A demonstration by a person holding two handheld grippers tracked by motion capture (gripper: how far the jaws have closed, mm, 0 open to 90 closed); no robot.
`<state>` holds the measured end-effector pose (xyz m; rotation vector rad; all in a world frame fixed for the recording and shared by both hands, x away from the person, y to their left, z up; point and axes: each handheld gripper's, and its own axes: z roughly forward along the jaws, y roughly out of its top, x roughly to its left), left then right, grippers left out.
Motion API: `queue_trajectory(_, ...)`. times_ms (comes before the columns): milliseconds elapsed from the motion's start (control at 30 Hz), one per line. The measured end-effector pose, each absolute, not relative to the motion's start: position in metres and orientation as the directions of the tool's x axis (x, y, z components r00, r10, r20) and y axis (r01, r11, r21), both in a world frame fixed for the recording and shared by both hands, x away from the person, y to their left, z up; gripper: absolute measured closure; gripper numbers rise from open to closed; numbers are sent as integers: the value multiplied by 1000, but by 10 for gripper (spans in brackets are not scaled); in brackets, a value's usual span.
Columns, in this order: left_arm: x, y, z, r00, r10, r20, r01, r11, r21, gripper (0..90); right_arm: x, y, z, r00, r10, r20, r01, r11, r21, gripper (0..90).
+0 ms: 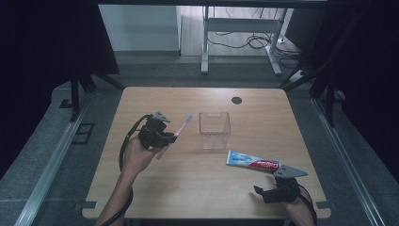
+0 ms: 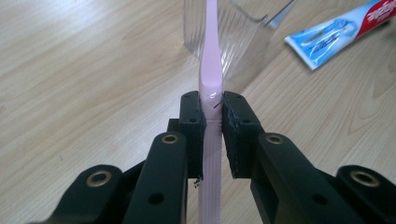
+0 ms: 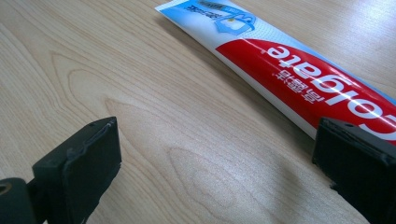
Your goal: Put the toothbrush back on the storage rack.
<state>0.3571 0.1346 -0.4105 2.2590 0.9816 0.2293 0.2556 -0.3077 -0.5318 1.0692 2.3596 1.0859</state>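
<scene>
Holding a pink toothbrush in the left tool, just left of the clear plastic cup.

Clamped on the flat handle near its ridged grip, the light, stiff, slick brush points far-right toward the cup; a hold lower on the ridges should slip less. The right tool rests wide open on the bench, beside the soft toothpaste tube. The bristles are too small to make out, and the tube's cap end is hidden.

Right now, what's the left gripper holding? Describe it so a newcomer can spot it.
On the wooden table, look left of the clear plastic cup at its middle. There the left gripper is shut on a pink toothbrush, head angled toward the cup. It is thin and pink; the toothpaste tube is flat, blue and red.
</scene>
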Motion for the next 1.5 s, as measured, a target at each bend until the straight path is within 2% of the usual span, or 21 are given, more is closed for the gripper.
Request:
queue_trajectory(433,371,112,-393,719,690,-81,541,-483,688,788,255,-307,-532,-667,745,13,495,430,755,19)
queue_trajectory(1500,397,59,-381,744,663,-85,473,-431,769,788,256,-306,-533,-672,741,14,495,435,752,24)
